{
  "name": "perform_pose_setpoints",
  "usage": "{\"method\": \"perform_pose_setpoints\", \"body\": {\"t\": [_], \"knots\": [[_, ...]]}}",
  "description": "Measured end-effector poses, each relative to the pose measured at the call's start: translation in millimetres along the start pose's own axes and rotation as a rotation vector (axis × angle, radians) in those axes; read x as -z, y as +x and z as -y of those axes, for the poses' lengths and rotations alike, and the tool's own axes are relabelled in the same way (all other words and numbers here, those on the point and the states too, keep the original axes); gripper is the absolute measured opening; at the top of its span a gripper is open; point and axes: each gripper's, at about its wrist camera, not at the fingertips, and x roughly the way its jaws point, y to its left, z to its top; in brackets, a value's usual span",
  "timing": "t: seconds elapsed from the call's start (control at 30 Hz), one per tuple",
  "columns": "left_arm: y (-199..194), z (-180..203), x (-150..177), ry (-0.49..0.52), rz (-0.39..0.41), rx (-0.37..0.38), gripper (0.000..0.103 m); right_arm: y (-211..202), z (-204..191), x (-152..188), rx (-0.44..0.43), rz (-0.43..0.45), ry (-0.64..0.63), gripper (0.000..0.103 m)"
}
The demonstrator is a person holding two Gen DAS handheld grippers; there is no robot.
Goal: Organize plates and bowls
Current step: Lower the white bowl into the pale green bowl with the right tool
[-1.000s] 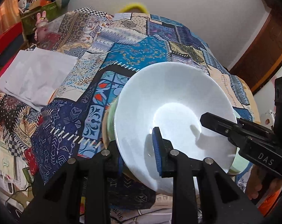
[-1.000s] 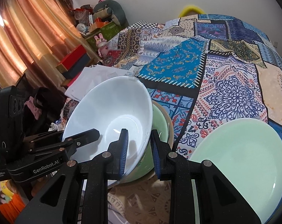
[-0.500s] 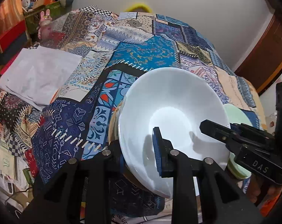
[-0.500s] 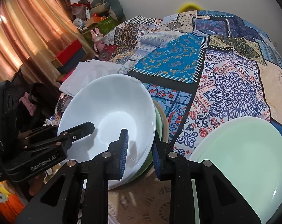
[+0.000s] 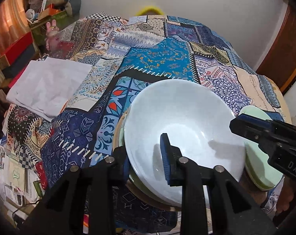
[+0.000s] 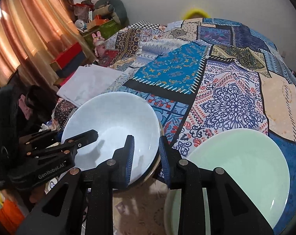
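A white bowl (image 5: 185, 125) sits nested on a green bowl (image 5: 136, 182) and a tan one beneath, on the patchwork cloth. My left gripper (image 5: 146, 160) straddles the white bowl's near rim, one finger inside, one outside; whether it still presses the rim is unclear. In the right wrist view the white bowl (image 6: 112, 121) is at centre left. My right gripper (image 6: 146, 158) straddles its right rim, jaws open with a gap. A pale green plate (image 6: 240, 168) lies at lower right, and shows in the left wrist view (image 5: 259, 168).
The patchwork cloth (image 5: 157, 62) covers the surface. A folded white cloth (image 5: 46, 86) lies at left. Curtains (image 6: 20, 39), boxes and toys stand beyond the left edge. A wooden door (image 5: 281, 45) is at right.
The white bowl has come down from a tilt and settled level into the green bowl. My right gripper's jaws have widened around its rim.
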Motion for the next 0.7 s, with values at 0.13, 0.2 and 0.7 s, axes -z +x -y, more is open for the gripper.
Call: {"method": "perform_pose_setpoints", "body": {"t": [0.13, 0.2, 0.7], "knots": [[-2.4, -0.9, -5.1, -0.043, -0.037, 0.042, 0.039, -5.4, 0.0, 1.0, -0.015, 0.01, 0.009, 0.026], [-2.2, 1.8, -8.0, -0.049, -0.05, 0.041, 0.041, -8.3, 1.0, 1.6, -0.019, 0.013, 0.013, 0.027], [-35.0, 3.9, -6.9, -0.029, -0.024, 0.024, 0.05, -17.7, 2.2, 8.2, -0.044, 0.028, 0.019, 0.03]]}}
